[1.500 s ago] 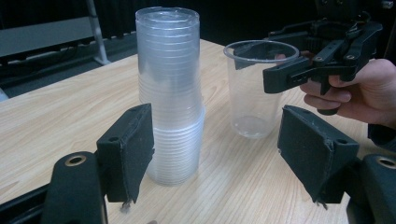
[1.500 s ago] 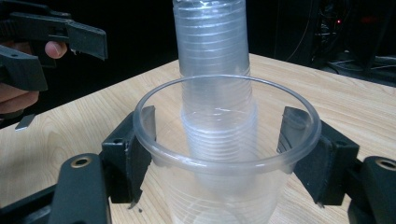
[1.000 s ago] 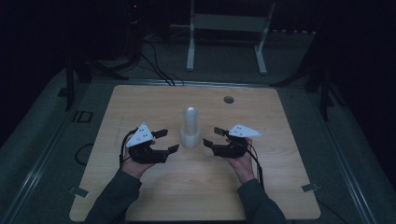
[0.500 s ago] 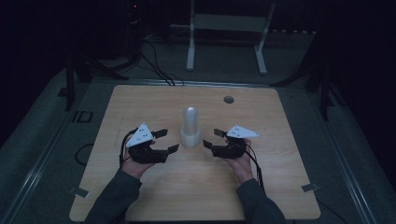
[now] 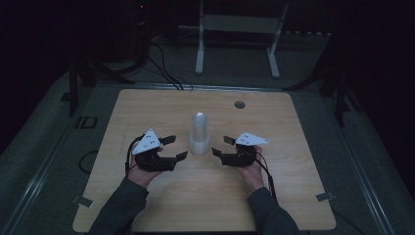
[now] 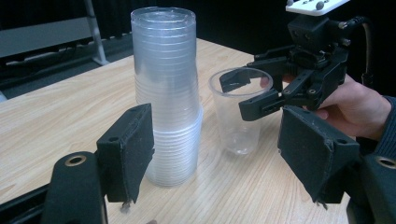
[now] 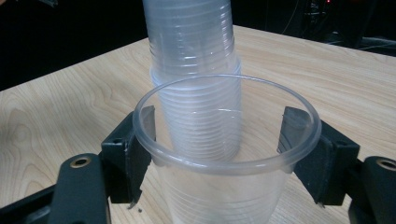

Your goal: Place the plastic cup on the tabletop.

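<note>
A tall stack of clear plastic cups (image 5: 199, 133) stands upside down at the middle of the wooden table (image 5: 147, 107). From the left gripper view the stack (image 6: 168, 93) rises just beyond my own jaws. My left gripper (image 5: 177, 148) rests to the stack's left, open, nothing between its pads (image 6: 128, 154). A single clear cup (image 6: 236, 112) stands upright on the table right of the stack. My right gripper (image 5: 221, 146) is shut on it just under the rim. In the right gripper view the cup (image 7: 224, 154) sits between both pads (image 7: 135, 149), the stack (image 7: 196, 70) behind it.
A small round hole (image 5: 239, 104) lies in the tabletop at the back right. Beyond the table, a white stand frame (image 5: 237, 39) and cables (image 5: 161, 68) are on the dark floor. Bare wood lies in front of both hands.
</note>
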{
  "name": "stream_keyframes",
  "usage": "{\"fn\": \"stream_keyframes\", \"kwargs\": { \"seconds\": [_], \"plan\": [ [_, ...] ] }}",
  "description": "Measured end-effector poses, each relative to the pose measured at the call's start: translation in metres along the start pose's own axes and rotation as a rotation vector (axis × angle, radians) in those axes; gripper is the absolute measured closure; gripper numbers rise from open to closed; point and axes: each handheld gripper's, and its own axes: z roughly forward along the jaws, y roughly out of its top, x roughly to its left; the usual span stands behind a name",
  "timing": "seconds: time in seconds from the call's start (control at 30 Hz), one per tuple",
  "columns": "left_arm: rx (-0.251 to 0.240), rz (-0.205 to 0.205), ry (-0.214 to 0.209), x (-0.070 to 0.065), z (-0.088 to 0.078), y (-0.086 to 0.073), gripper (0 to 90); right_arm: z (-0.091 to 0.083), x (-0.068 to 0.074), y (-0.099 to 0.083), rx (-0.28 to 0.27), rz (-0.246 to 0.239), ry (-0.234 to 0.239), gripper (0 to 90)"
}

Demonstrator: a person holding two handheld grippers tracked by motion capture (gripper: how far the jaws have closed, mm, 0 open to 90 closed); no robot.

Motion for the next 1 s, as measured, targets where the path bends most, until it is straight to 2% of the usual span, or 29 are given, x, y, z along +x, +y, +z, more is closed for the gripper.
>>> {"fn": "stream_keyframes", "kwargs": {
  "seconds": [0.5,0.8,1.0],
  "plan": [
    [-0.001,-0.001,-0.001,0.000,0.000,0.000,27.1,0.003,-0.001,-0.007,0.050,-0.029,-0.021,27.3],
    [-0.001,-0.003,-0.002,0.000,0.000,0.000,27.1,-0.001,-0.003,-0.010,0.055,-0.027,-0.022,26.7],
    [-0.001,-0.002,-0.001,0.000,0.000,0.000,27.1,-0.004,-0.001,-0.013,0.080,-0.022,-0.023,15.7]
  ]
}}
